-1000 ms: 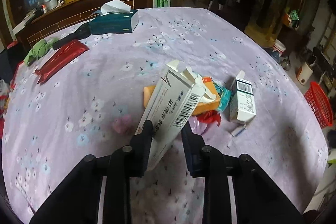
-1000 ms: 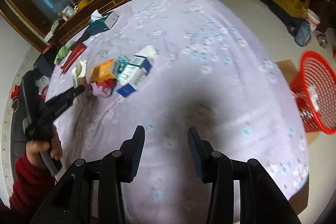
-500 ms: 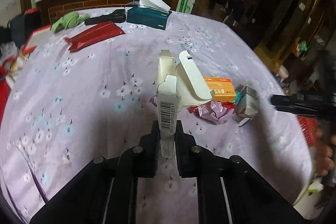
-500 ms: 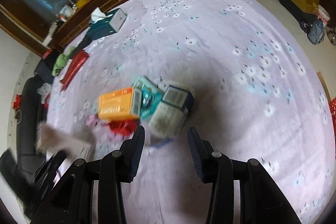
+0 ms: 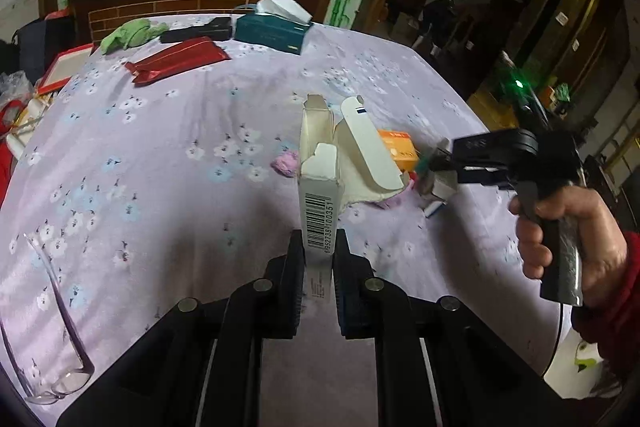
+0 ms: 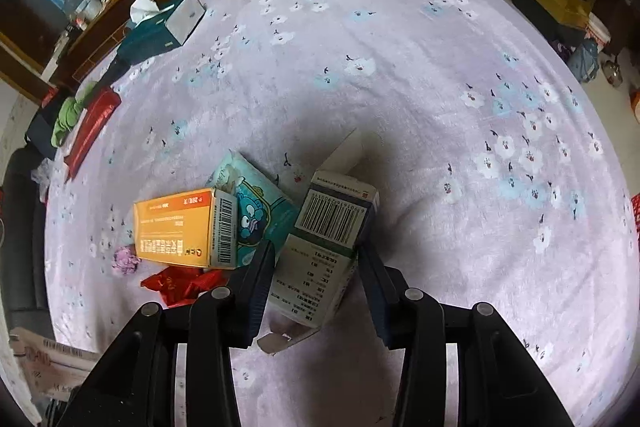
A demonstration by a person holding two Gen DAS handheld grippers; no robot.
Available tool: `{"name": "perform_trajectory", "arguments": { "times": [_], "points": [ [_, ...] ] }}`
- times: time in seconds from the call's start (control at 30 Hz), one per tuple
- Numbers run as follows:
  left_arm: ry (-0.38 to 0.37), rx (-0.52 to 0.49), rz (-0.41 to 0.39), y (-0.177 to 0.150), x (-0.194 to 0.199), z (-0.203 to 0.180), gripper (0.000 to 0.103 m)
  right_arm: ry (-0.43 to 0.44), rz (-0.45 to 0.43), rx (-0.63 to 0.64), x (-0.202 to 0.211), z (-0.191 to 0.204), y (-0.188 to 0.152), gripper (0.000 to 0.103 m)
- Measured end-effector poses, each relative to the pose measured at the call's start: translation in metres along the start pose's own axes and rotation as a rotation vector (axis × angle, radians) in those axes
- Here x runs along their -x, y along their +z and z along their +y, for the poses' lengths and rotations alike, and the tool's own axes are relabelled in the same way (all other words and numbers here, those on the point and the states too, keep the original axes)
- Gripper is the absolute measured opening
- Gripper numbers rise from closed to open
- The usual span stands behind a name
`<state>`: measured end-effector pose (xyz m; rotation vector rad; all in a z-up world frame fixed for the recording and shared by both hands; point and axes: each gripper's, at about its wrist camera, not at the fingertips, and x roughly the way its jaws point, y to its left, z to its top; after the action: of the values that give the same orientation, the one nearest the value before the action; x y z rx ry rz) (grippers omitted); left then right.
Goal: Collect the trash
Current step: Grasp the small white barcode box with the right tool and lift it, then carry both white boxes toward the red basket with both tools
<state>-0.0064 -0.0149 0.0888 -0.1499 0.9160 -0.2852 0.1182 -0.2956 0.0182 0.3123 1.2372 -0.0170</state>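
Left gripper (image 5: 319, 267), lower centre of the left wrist view: jaws drawn in to a narrow gap, clamped on the bottom end of a white carton (image 5: 320, 187) held upright, barcode facing the camera, top flaps open. Behind the carton, centre right: orange box (image 5: 398, 150) and crumpled pink wrapper (image 5: 285, 163) on the lilac flowered tablecloth (image 5: 160, 155). Right edge of the same view: a hand (image 5: 568, 227) in a red sleeve (image 5: 616, 307), gripping the black handle of the other tool.

Right gripper (image 6: 316, 279), lower centre of the right wrist view: jaws set wide, one finger on either side of a green-and-white box (image 6: 324, 247) lying on the cloth with barcode uppermost; left finger touching or nearly touching the box wall, a sliver of gap at the right finger, so not visibly clamped. Just left of that box: teal cartoon-print pack (image 6: 256, 211), then the orange box (image 6: 176, 227), touching one another. Below them: red foil wrapper (image 6: 176, 283) and pink wrapper (image 6: 126, 261).

Upper left of both views: teal tissue box (image 5: 272, 31), red pouch (image 5: 176, 59) and green cloth (image 5: 128, 35), well apart from the litter.
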Motion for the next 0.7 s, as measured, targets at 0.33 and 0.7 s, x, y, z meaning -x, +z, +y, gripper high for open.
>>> {"name": "perform_trajectory", "arguments": {
  "times": [0.33, 0.7],
  "points": [
    [-0.035, -0.035, 0.015, -0.005, -0.003, -0.027, 0.012, -0.005, 0.022, 0.061, 0.004, -0.021, -0.012, 0.037],
    [-0.015, -0.054, 0.017, -0.015, -0.004, -0.065, 0.012, 0.035, -0.110, 0.187, 0.069, -0.022, -0.082, 0.037]
  ]
}}
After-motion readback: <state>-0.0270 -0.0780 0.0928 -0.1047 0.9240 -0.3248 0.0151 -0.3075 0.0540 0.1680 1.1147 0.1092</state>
